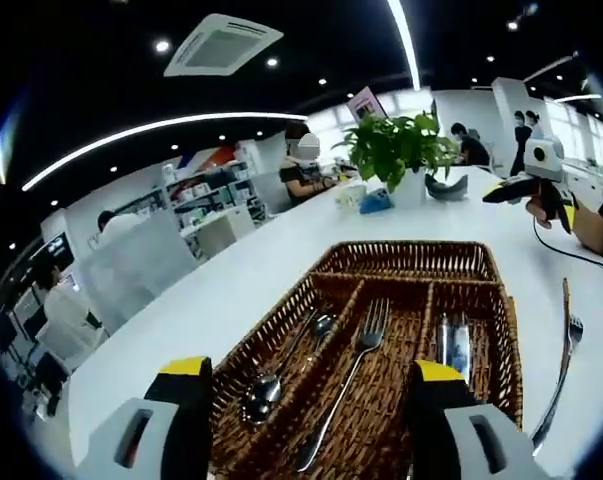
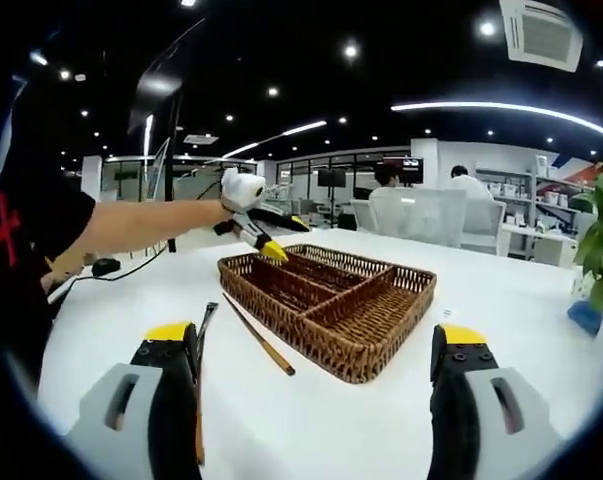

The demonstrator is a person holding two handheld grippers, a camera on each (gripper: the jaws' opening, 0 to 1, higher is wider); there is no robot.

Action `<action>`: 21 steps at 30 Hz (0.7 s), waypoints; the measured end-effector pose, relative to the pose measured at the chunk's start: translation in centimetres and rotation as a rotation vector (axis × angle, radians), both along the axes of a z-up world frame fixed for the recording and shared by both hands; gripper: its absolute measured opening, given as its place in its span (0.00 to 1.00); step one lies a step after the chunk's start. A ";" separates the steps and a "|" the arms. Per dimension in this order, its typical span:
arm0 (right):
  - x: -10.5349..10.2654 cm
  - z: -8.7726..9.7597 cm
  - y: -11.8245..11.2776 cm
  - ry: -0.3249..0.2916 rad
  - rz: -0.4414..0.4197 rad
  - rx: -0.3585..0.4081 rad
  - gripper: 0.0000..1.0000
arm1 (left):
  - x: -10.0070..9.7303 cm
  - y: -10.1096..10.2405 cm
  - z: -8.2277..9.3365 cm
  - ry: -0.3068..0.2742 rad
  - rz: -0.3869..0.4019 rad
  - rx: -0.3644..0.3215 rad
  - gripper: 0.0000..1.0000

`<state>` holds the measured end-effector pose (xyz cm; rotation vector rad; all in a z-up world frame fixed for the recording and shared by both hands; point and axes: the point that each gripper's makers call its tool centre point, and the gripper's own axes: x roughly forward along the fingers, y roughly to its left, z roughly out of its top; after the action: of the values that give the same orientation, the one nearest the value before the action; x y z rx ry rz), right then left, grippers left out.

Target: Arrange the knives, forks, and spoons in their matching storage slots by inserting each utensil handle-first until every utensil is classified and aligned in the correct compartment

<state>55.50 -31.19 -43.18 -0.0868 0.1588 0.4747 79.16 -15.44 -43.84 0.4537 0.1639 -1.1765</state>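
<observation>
Utensils lie in a wicker tray [image 1: 401, 262] set on a white bench [image 1: 251, 270]. In the left gripper view, read from left to right, the tray's left slot holds two spoons [image 1: 281, 375], bowls toward the camera; the middle slot holds one fork [image 1: 353, 372], tines pointing away; the right slot holds knives [image 1: 451, 345], partly hidden behind the right finger. A transverse compartment runs across the far end of the tray. Outside the tray's right wall, on the bench, lie a wooden chopstick [image 1: 565, 318] and a second fork [image 1: 559, 375]. The left gripper [image 1: 311, 385] hovers over the near end of the tray, its yellow-tipped fingers [image 1: 184, 368] spread wide and holding nothing. Beyond the tray stands a potted plant [image 1: 396, 150]. At far right a hand holds the other gripper above the bench.

In the right gripper view, the right gripper [image 2: 316, 345] is likewise spread and empty. Beside its left finger lie the fork [image 2: 199, 365] and chopstick [image 2: 259, 336], just short of the tray [image 2: 331, 300].
</observation>
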 end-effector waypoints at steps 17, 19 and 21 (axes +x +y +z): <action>0.1 -0.3 0.7 0.008 0.013 0.015 0.99 | -5.1 5.8 -0.1 0.063 0.185 -0.132 1.00; 0.1 -0.4 0.8 0.010 0.014 0.013 0.99 | -5.7 6.1 -0.2 0.066 0.183 -0.133 1.00; 0.1 -0.5 0.8 0.012 0.015 0.011 0.99 | -6.2 6.3 -0.3 0.063 0.187 -0.128 1.00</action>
<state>55.61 -30.36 -43.67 -0.0747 0.1679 0.4910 72.98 -9.15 -44.19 0.2825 0.1808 -1.0117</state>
